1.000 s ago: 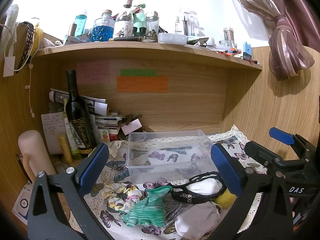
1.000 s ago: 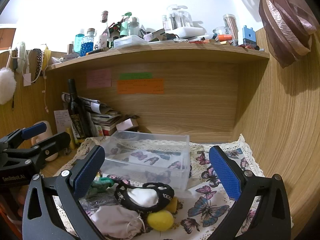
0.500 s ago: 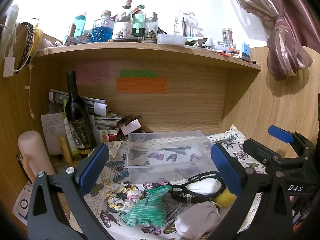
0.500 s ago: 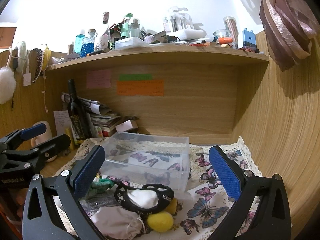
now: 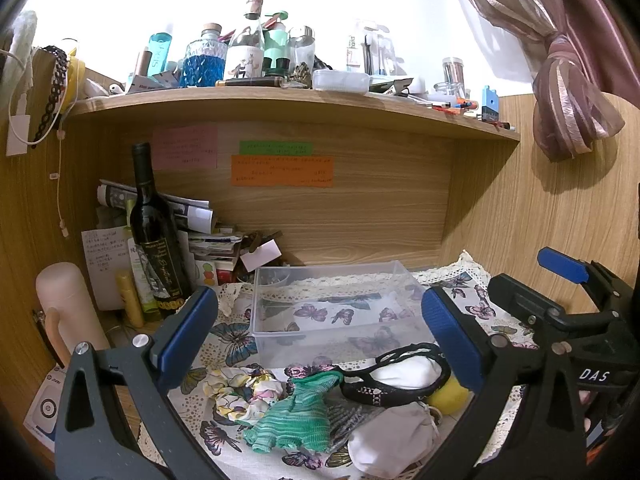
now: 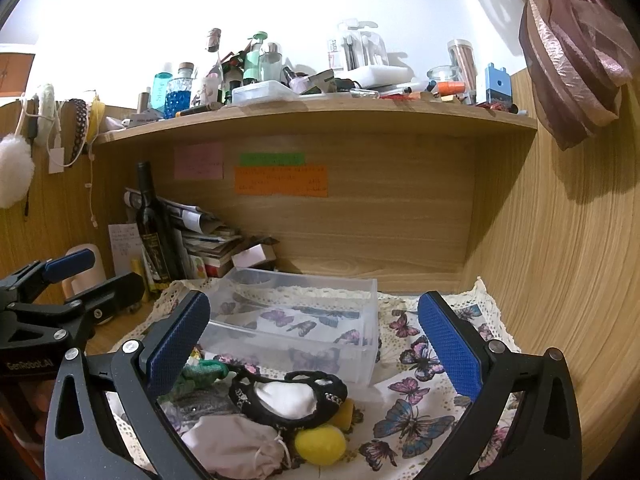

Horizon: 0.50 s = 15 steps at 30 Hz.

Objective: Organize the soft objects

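Both grippers wide open, empty, above soft pile.
Left gripper, right gripper; clear bin at frame centre.

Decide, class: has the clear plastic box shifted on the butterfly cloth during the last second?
No. The clear plastic box sits unchanged below the orange note, beside the wine bottle.

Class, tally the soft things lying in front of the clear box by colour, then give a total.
Green knit: 1
Floral scrunchie: 1
Black-and-white piece: 1
Yellow balls: 2
Pale pouch: 1
Grey cloth: 1
Total: 7
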### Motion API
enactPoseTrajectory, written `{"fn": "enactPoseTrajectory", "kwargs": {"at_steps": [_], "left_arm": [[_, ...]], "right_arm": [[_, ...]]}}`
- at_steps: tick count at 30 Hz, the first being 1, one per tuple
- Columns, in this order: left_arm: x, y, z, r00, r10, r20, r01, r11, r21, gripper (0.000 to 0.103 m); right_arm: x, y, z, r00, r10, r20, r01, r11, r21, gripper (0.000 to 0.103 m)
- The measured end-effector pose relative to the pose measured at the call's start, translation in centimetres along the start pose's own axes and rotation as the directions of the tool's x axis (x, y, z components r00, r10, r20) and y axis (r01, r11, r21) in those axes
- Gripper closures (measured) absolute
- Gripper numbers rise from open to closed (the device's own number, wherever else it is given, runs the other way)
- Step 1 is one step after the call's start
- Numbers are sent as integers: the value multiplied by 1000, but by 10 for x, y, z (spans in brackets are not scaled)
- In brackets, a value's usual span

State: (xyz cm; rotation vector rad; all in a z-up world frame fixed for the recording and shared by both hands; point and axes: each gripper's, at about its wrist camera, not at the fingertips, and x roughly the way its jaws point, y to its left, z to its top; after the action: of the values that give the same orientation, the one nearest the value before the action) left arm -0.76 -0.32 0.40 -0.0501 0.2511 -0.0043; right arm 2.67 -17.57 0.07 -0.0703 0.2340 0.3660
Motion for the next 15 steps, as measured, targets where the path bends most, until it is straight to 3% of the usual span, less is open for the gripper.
{"fn": "enactPoseTrajectory", "kwargs": {"at_steps": [15], "left_arm": [[0, -1, 0, 1000, -1, 2, 1, 1000, -1, 0]], "right_arm": [[-1, 0, 0, 1000, -3, 1, 3, 1000, 1, 0]]}}
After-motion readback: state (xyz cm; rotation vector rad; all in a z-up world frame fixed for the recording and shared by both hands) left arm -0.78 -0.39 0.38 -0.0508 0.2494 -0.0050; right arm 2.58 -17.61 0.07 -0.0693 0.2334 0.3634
